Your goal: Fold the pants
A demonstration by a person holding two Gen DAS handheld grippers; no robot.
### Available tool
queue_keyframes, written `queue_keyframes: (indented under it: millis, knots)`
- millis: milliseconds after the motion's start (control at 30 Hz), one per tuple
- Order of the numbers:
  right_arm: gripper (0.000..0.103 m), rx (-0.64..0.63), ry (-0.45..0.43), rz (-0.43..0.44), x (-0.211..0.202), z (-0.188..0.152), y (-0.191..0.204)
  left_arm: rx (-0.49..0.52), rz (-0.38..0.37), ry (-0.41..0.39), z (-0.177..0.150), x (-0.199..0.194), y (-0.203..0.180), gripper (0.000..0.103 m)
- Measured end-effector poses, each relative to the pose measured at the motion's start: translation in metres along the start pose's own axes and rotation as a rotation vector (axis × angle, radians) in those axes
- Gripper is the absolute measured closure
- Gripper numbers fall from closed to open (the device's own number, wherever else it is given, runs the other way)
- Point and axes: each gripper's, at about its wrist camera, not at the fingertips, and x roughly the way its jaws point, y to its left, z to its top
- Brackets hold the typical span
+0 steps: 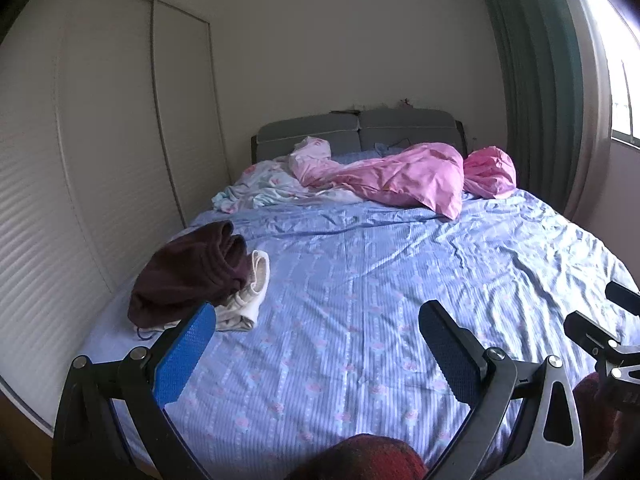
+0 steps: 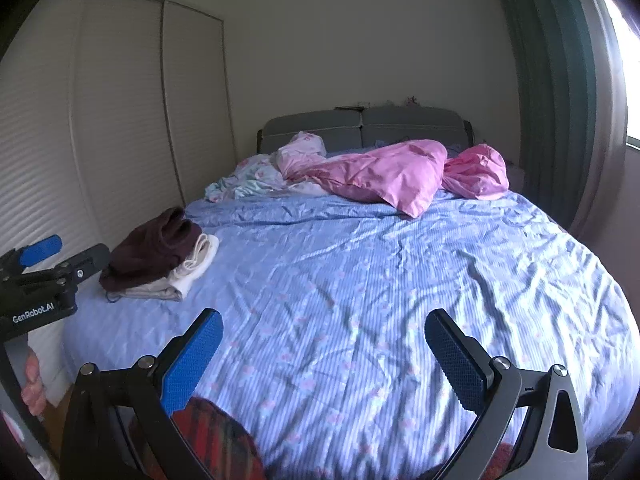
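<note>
Hovering low at the foot of the bed (image 1: 360, 280), both grippers aim along the mattress toward the headboard. Left gripper (image 1: 316, 340): fingers spread wide, nothing between them, blue pad on one finger and dark pad on the other. Right gripper (image 2: 324, 344): same posture, fingers wide apart and empty.

Nearest the lenses, a red plaid fabric (image 2: 216, 436) bunches at the bottom edge of both views, just under the fingers; too close and blurred to say whether it is a garment on the bed or the person's clothing. A hand (image 2: 34, 384) grips the left tool's handle at the lower left of the right wrist view.

Middle ground: blue striped sheet with small pink flowers, wrinkled, mostly bare.

Left side of the bed, near the edge: dark maroon pants (image 1: 188, 272) lie folded in a small pile, on top of a folded white garment (image 1: 252, 296) that sticks out on the right. The pile sits just beyond the left gripper's blue pad, not touching it.

Far end: crumpled pink duvet (image 1: 400, 176) across the pillows, pale floral bedding (image 1: 260, 188) to its left, grey padded headboard (image 1: 360, 132) behind.

Background: white louvred wardrobe doors (image 1: 100, 160) along the left wall; green curtain (image 1: 536, 80) beside a bright window on the right.
</note>
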Motion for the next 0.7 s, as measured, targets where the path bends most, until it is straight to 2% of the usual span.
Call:
queue_keyframes:
  millis: [267,467,700]
  knots:
    - [0.001,0.012,0.022,0.002,0.001,-0.003,-0.004,0.01,-0.035,0.03,-0.007,0.006,-0.01,0.0]
    - [0.001,0.021,0.041,0.008,0.01,-0.003,-0.007,0.007,-0.047,0.024,-0.01,0.007,-0.011,0.0]
    - [0.001,0.038,0.065,0.015,0.018,-0.006,-0.011,0.001,-0.035,0.049,-0.012,0.014,-0.012,0.0]
